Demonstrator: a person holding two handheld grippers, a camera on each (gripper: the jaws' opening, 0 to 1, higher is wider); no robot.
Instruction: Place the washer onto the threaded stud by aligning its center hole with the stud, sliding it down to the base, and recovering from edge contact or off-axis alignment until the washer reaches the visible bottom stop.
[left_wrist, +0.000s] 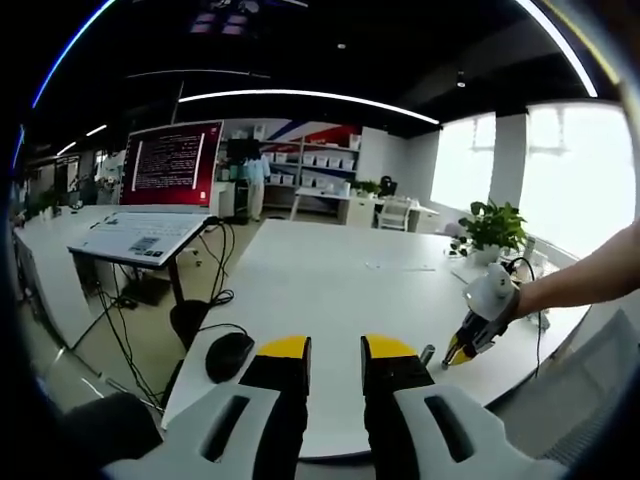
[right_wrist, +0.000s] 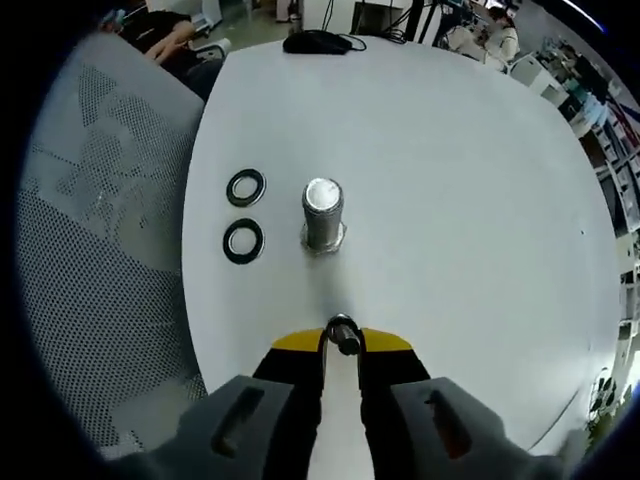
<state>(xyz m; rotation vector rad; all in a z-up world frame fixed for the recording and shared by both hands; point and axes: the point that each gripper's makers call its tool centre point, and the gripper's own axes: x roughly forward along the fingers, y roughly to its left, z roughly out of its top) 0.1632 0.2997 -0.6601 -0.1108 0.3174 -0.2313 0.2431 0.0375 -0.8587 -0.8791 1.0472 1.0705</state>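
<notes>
Right gripper (right_wrist: 343, 338) pinches washer (right_wrist: 343, 335) near stud (right_wrist: 323, 214).

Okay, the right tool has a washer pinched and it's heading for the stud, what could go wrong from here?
1. The right tool grips the washer only by its edge at the jaw tips, so it might twist or slip out on contact with the threaded stud.
2. The held washer looks edge-on, not flat; lowered like that, it may catch the stud's top instead of threading over.
3. Two spare washers lie beside the stud near the table edge; a sideways correction could knock them off.
</notes>
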